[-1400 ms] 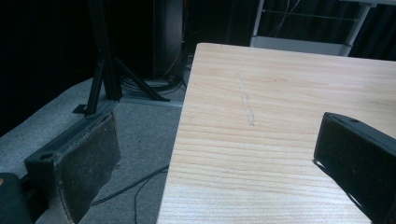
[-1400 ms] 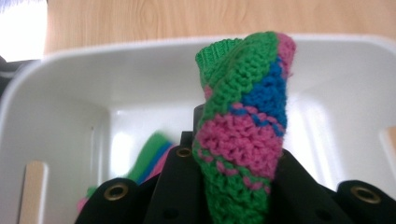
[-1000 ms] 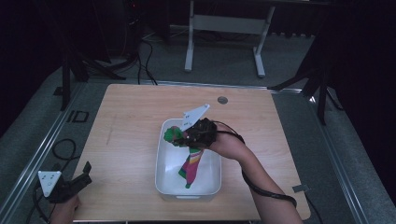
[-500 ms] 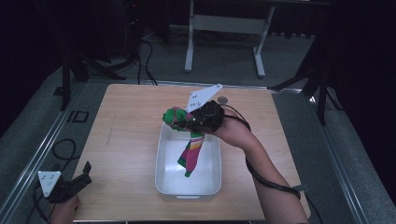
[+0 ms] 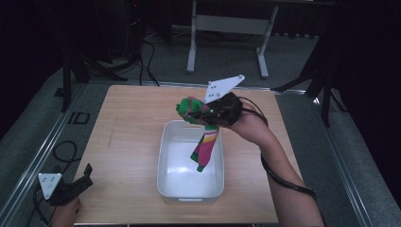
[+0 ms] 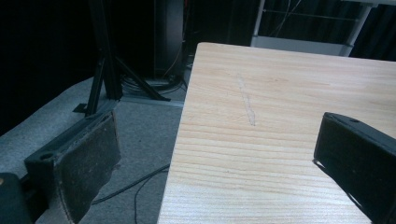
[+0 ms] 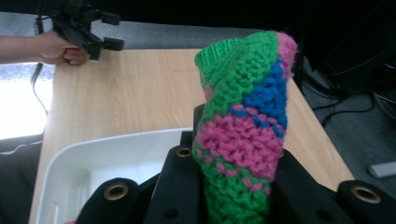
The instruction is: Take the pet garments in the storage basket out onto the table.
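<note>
A knitted sock [image 5: 206, 144] in green, pink and blue hangs from my right gripper [image 5: 195, 112], which is shut on its upper part above the far rim of a white bin [image 5: 163, 158]. The sock's lower end dangles inside the bin's outline. In the right gripper view the sock [image 7: 243, 126] stands squeezed between the two black jaws of my right gripper [image 7: 233, 161], with the bin [image 7: 93, 149] below. My left gripper [image 5: 85, 176] rests at the table's near left corner, open and holding nothing. Its jaws stand wide apart over the table edge [image 6: 187, 121] in the left gripper view.
The wooden table [image 5: 127, 137] has bare room left and right of the bin. A cable [image 5: 59, 151] lies on the grey floor at the left. A metal stand [image 5: 191, 42] rises beyond the far edge. The right gripper's cable [image 5: 279, 177] trails along the forearm.
My right gripper has risen and shifted toward the far side, lifting the sock out of the bin until most of it hangs free. The left gripper has stayed put.
</note>
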Demonstrator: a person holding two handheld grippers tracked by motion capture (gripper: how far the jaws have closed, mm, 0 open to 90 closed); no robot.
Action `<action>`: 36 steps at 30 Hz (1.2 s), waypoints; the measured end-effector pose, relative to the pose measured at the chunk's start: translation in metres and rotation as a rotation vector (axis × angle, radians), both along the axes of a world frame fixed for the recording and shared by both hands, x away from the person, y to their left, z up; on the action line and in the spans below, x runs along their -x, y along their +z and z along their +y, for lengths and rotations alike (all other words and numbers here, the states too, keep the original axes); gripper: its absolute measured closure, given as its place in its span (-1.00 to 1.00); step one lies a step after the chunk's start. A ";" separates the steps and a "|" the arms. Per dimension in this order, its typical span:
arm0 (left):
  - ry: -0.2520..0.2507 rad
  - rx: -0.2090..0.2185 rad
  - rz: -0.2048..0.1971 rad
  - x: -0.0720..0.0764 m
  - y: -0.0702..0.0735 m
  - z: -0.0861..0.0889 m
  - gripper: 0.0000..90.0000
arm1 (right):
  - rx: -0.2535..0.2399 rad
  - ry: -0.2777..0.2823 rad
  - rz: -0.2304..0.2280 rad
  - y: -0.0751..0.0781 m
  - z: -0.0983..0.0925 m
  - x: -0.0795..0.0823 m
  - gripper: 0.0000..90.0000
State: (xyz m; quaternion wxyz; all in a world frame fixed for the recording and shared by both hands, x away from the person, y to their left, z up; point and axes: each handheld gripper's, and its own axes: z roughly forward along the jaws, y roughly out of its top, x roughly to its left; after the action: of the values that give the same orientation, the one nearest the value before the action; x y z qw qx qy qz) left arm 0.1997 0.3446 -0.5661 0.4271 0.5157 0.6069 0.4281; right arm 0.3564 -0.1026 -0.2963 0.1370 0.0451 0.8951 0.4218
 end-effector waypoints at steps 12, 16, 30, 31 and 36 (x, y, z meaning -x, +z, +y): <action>0.001 -0.002 0.000 0.000 0.000 0.000 -0.98 | -0.015 -0.117 -0.013 0.012 -0.061 -0.006 0.86; 0.002 -0.004 -0.001 0.000 0.000 -0.001 -0.98 | -0.016 -0.165 -0.014 0.012 -0.084 -0.008 0.86; 0.003 -0.007 0.002 0.000 0.000 -0.001 -0.98 | -0.030 -0.304 -0.008 0.007 -0.157 -0.008 0.86; 0.003 -0.007 0.002 0.000 0.000 -0.001 -0.98 | -0.029 -0.311 -0.006 0.006 -0.159 -0.008 0.86; 0.002 -0.007 0.002 0.000 0.000 0.000 -0.98 | -0.031 -0.340 0.007 -0.009 -0.169 -0.013 0.86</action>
State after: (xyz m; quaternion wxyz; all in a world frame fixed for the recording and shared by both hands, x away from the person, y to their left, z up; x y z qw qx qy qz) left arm 0.1999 0.3442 -0.5663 0.4243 0.5169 0.6065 0.4301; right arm 0.3699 -0.2714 -0.3054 0.2027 0.1997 0.8684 0.4061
